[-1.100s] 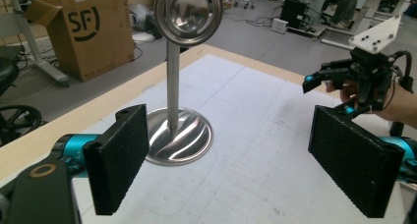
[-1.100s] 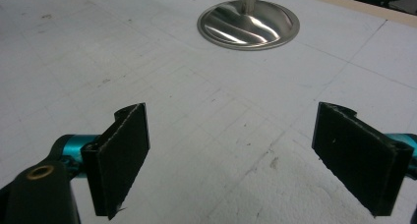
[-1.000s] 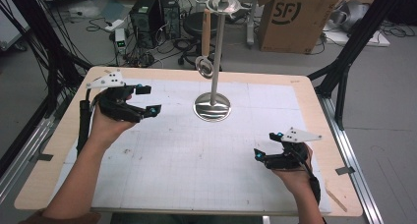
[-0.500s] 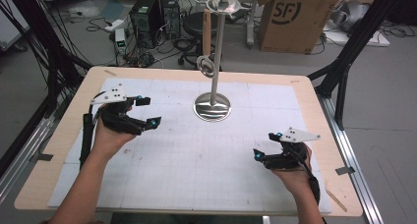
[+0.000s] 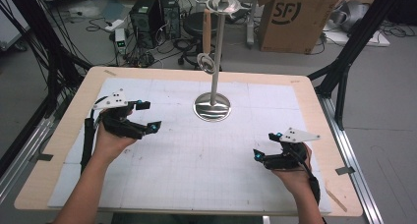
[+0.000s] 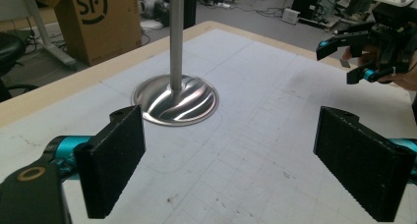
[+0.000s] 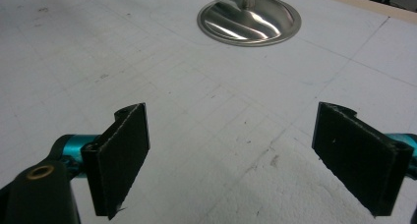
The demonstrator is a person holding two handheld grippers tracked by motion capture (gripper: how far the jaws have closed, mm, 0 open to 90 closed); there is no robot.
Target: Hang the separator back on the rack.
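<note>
The left gripper (image 5: 148,117) is held low over the white grid mat (image 5: 206,155) at the table's left side, jaws spread wide with nothing between them. The right gripper (image 5: 265,145) sits at the mat's right front, jaws likewise wide apart and empty. The metal stand (image 5: 212,106) rests upright on its round base at the mat's far centre, between both grippers and apart from each.
</note>
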